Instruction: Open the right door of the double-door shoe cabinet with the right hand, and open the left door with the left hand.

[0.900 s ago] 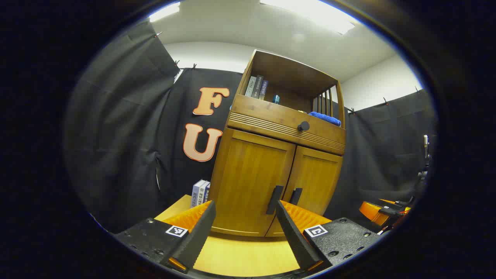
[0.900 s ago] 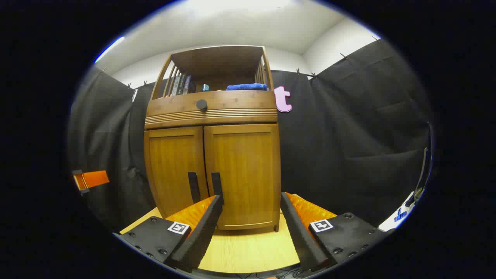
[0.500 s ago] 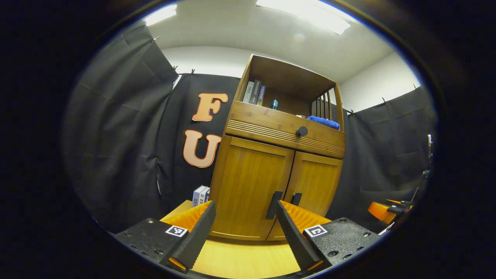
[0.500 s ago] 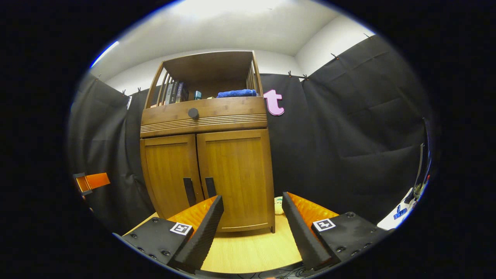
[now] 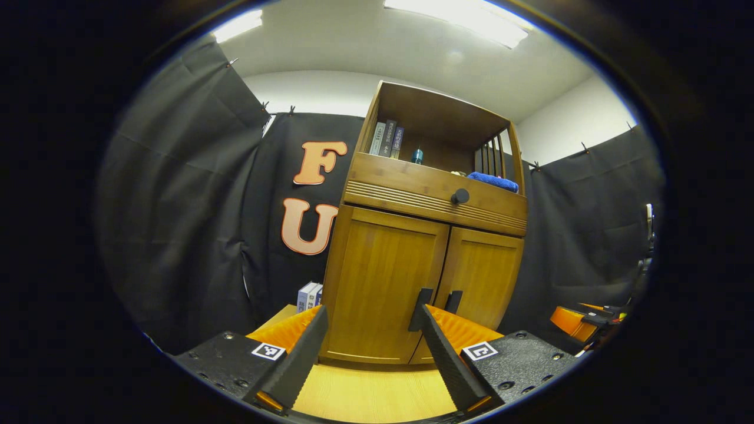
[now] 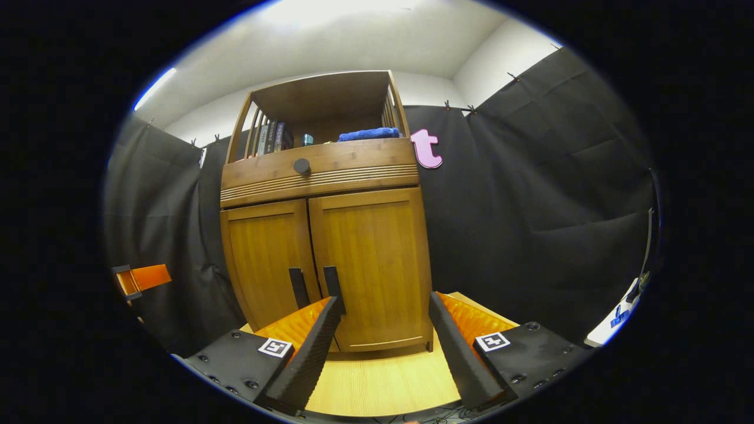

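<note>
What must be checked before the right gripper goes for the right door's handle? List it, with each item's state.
1. Right door shut and flush with the cabinet front: ok.
2. Right door handle in plain sight, nothing in front of it: ok.
3. Right gripper jaws spread wide, nothing between them: ok.
4. Jaws lined up on that handle: not ok, it sits over the left-hand finger.
5. Left gripper jaws spread, holding nothing: ok.
6. Left door shut, its handle free: ok.
</note>
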`<control>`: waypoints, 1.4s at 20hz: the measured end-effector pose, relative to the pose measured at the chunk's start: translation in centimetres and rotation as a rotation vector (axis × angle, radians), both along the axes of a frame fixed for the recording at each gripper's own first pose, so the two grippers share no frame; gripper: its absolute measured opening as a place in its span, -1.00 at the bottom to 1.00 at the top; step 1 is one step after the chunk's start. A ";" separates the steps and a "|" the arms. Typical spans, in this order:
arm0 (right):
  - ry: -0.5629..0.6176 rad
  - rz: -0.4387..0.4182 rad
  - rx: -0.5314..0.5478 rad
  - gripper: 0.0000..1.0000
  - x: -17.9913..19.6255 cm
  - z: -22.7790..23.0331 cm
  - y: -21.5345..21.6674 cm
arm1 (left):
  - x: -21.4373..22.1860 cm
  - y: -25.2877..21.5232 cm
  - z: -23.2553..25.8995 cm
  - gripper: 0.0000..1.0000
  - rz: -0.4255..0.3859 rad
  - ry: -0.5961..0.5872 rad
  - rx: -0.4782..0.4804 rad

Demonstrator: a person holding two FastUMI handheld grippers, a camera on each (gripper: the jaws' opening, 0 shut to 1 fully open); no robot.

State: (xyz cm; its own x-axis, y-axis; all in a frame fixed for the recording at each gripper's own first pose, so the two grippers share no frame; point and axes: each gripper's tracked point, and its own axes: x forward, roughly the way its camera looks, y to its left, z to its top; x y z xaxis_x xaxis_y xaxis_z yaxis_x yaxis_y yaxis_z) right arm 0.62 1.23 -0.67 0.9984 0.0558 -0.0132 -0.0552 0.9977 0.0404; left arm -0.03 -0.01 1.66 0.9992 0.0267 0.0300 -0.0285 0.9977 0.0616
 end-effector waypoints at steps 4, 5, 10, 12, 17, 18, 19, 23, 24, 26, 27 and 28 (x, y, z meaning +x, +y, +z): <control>0.015 0.028 -0.001 0.79 1.3 -1.1 1.3 | -0.2 0.7 -0.3 0.82 0.017 0.008 -0.001; 0.020 0.036 -0.003 0.79 1.8 -1.4 1.7 | -0.2 0.8 -0.4 0.82 0.018 0.011 0.000; 0.046 0.079 -0.002 0.79 5.0 -3.2 4.1 | -0.5 1.3 -0.8 0.82 0.022 0.022 0.000; 0.054 0.091 0.009 0.79 6.6 -4.0 5.1 | -0.6 1.6 -1.0 0.82 0.023 0.031 0.000; 0.054 0.116 0.004 0.96 11.3 -5.3 7.7 | -1.2 2.9 -1.4 0.89 0.043 0.046 0.009; 0.051 0.123 -0.001 0.96 12.4 -5.4 8.2 | -1.3 3.2 -1.5 0.96 0.045 0.047 0.008; 0.052 0.122 -0.007 0.96 13.7 -5.6 8.6 | -1.4 3.3 -1.5 0.89 0.046 0.049 0.007; 0.071 0.132 -0.017 0.96 17.9 -6.9 9.7 | -1.7 4.4 -1.5 0.89 0.059 0.052 0.023; 0.070 0.129 -0.023 0.79 18.8 -6.9 9.8 | -1.8 4.6 -1.6 0.89 0.063 0.051 0.030; 0.068 0.117 -0.035 0.95 20.9 -7.0 9.9 | -1.9 4.9 -1.7 0.96 0.069 0.052 0.036; 0.075 0.111 -0.042 0.77 21.8 -7.3 10.0 | -1.8 5.0 -1.6 0.89 0.071 0.053 0.035; 0.084 0.108 -0.052 0.77 22.8 -7.7 10.1 | -1.9 5.1 -1.7 0.89 0.074 0.054 0.034</control>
